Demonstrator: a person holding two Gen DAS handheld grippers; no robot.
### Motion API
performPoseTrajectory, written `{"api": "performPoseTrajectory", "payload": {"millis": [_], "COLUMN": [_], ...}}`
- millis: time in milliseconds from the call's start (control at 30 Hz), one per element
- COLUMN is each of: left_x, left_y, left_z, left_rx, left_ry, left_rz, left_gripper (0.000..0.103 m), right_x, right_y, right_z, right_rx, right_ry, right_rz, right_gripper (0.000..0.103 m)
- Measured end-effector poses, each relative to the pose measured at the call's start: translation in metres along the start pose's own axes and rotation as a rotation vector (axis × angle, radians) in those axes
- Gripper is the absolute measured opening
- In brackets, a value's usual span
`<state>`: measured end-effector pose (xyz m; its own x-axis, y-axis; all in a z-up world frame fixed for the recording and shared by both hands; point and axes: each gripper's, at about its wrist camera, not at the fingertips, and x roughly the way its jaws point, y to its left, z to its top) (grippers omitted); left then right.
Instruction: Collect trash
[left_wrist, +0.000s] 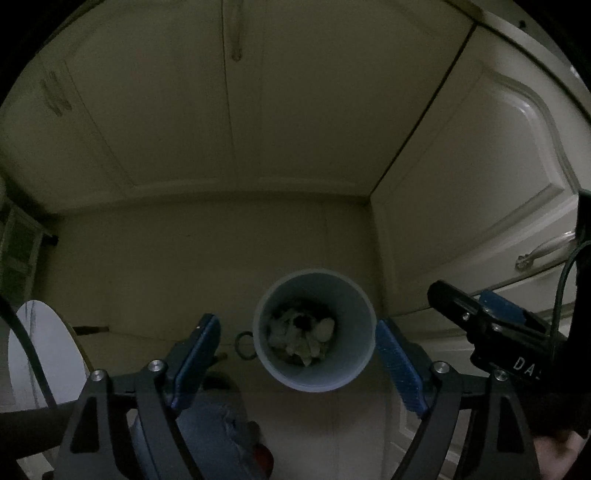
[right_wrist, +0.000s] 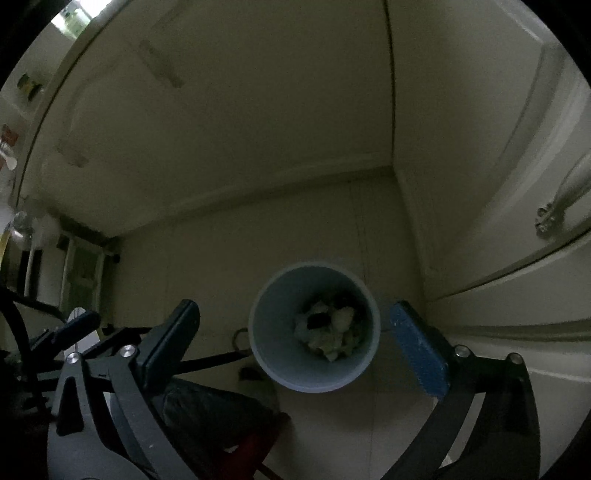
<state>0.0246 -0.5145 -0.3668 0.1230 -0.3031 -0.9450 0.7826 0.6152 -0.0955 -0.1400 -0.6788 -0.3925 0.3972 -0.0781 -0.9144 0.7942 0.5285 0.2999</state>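
A grey-blue round bin (left_wrist: 354, 317) stands on the pale floor in a corner of the cabinets, seen from above in both wrist views. Crumpled white paper trash (left_wrist: 295, 334) lies at its bottom with a dark scrap among it. My left gripper (left_wrist: 295, 328) hangs over the bin mouth, open, nothing between its blue pads. My right gripper (right_wrist: 295, 312) is also above the bin (right_wrist: 280, 325) and the trash (right_wrist: 332, 332), open wide and empty. The right gripper (left_wrist: 476, 306) shows at the right of the left wrist view.
Cream cabinet doors close in the corner behind and to the right, one with a metal handle (left_wrist: 546, 251). A black ring (left_wrist: 243, 345) lies on the floor left of the bin. A white round panel (left_wrist: 40, 354) stands far left. Dark bundled material (right_wrist: 214, 413) lies below the fingers.
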Motion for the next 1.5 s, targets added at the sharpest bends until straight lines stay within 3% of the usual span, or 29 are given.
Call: {"api": "performPoseTrajectory", "payload": {"millis": [300, 467, 667, 933, 1133, 1333, 1500], "left_x": [-0.047, -0.100, -0.188, -0.305, -0.379, -0.420, -0.445], "left_y": [-0.019, -0.020, -0.002, 0.045, 0.069, 0.033, 0.022], "left_z": [-0.015, -0.035, -0.077, -0.174, -0.279, -0.377, -0.442], "left_rx": [0.010, 0.000, -0.060, -0.226, -0.334, -0.385, -0.443], "left_ry": [-0.106, -0.235, -0.432, -0.671, -0.781, -0.845, -0.907], "left_rz": [0.039, 0.056, 0.115, 0.296, 0.450, 0.546, 0.603], "left_gripper": [0.083, 0.083, 0.084, 0.095, 0.101, 0.102, 0.102], "right_x": [-0.025, -0.077, -0.160, -0.251, -0.307, -0.343, -0.367], "right_y": [-0.003, 0.010, 0.061, 0.176, 0.282, 0.356, 0.382], "right_z": [0.006, 0.007, 0.001, -0.038, -0.104, -0.170, -0.218], "right_rx": [0.040, 0.021, -0.067, -0.298, -0.505, -0.626, -0.700], "right_ry": [-0.023, -0.124, -0.280, -0.437, -0.552, -0.637, -0.696], "right_rz": [-0.023, 0.007, 0.072, 0.210, 0.314, 0.364, 0.376], "right_gripper": [0.103, 0.103, 0.103, 0.103, 0.103, 0.103, 0.103]}}
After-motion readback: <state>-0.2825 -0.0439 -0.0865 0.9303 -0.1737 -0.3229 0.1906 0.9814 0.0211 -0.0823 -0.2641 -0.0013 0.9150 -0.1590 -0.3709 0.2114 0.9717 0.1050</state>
